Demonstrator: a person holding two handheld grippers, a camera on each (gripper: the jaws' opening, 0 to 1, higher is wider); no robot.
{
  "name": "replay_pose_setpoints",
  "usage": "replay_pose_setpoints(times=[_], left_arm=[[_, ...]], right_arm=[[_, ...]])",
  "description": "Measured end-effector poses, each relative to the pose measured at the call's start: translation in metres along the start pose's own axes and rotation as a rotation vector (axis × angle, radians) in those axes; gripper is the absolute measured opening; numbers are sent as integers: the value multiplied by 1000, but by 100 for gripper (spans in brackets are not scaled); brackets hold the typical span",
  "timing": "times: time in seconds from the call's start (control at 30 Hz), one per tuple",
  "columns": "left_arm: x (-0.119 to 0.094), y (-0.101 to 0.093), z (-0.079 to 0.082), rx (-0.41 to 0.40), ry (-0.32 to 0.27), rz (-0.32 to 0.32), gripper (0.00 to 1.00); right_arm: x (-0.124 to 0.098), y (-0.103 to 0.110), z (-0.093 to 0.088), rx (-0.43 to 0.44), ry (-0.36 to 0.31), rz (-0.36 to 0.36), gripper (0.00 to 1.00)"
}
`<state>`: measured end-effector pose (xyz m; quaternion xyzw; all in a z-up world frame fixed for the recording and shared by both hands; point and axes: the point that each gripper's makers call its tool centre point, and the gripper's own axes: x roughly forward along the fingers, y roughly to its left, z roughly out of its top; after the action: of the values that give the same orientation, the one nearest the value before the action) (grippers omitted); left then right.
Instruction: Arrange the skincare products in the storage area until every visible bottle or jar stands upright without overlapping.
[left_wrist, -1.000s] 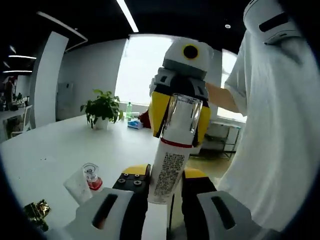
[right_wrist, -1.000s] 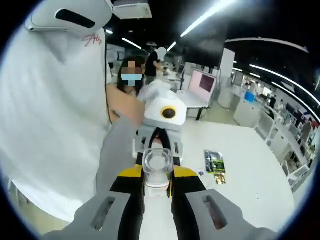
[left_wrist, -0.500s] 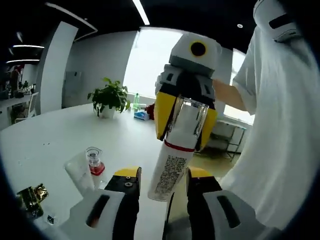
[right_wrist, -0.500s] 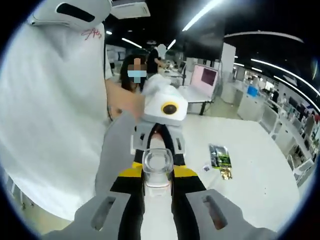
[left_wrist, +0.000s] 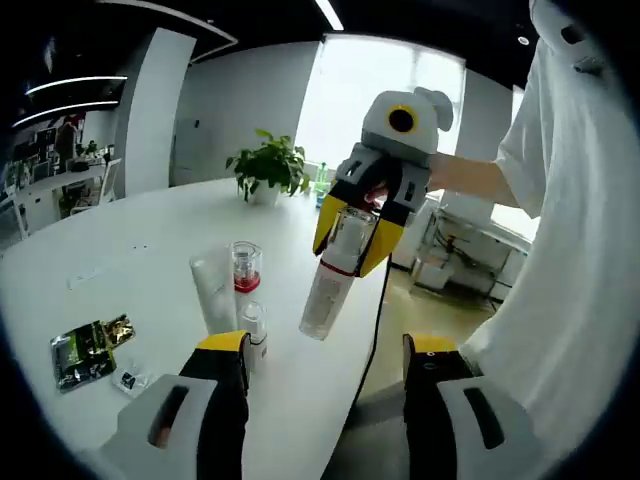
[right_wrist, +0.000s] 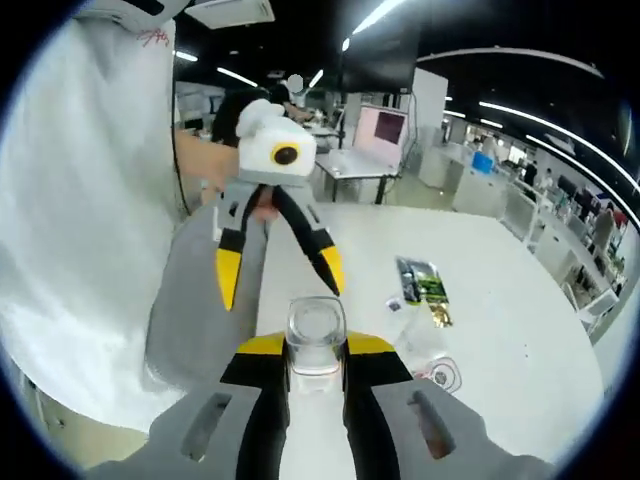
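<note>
A white bottle (left_wrist: 328, 290) with a clear cap and a red band hangs tilted in the air over the table's edge. My right gripper (left_wrist: 354, 236) is shut on its cap end. In the right gripper view the clear cap (right_wrist: 316, 325) sits between the right gripper's (right_wrist: 316, 347) yellow-tipped jaws. My left gripper (left_wrist: 327, 348) is open wide, a little short of the bottle's base, with nothing between its jaws. The left gripper (right_wrist: 280, 272) also faces the right gripper view with its jaws spread. A white tube (left_wrist: 212, 290), a small bottle with a red band (left_wrist: 245, 268) and a small white bottle (left_wrist: 254, 326) stand on the white table (left_wrist: 120, 270).
Foil sachets (left_wrist: 85, 346) lie on the table near its left front; the sachets (right_wrist: 421, 282) also lie to the right in the right gripper view. A potted plant (left_wrist: 268, 166) stands at the far end. A person in a white shirt (left_wrist: 570, 250) stands close on the right.
My left gripper has opened, let go of the white bottle's base and drawn back. The right gripper still holds the bottle by its cap. Both views have shifted.
</note>
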<state>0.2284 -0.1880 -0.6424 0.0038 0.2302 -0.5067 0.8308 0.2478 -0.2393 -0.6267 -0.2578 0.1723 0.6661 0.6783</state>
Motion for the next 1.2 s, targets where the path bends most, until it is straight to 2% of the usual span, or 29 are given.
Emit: replay_pose_setpoints(times=[0.1,0.27,0.43,0.63,0.73,0.8,1.2], left_arm=[[-16,16,-10,-20,22,68,68],[-35,31,-16,-48,18,132,73],[-48,46,-22,-74,19,191,78],[-64,64,-34,-99,26,246,86],[-71,77,-45,-111,57,314,92],[-72,73,-45,-108,70,311,96],[-73,68,-57,-129,108,320,96]], right_arm=[[5,-3,-12,17,14,-5,19],[11,-7,-27,37,27,-13,19],[14,-17,-36,39,10,-47,19],[15,-23,-51,39,35,-67,19],[19,-24,-57,39,39,-68,19],[24,-26,-62,38,38,-74,19],[42,-29,-85,46,52,-51,19]])
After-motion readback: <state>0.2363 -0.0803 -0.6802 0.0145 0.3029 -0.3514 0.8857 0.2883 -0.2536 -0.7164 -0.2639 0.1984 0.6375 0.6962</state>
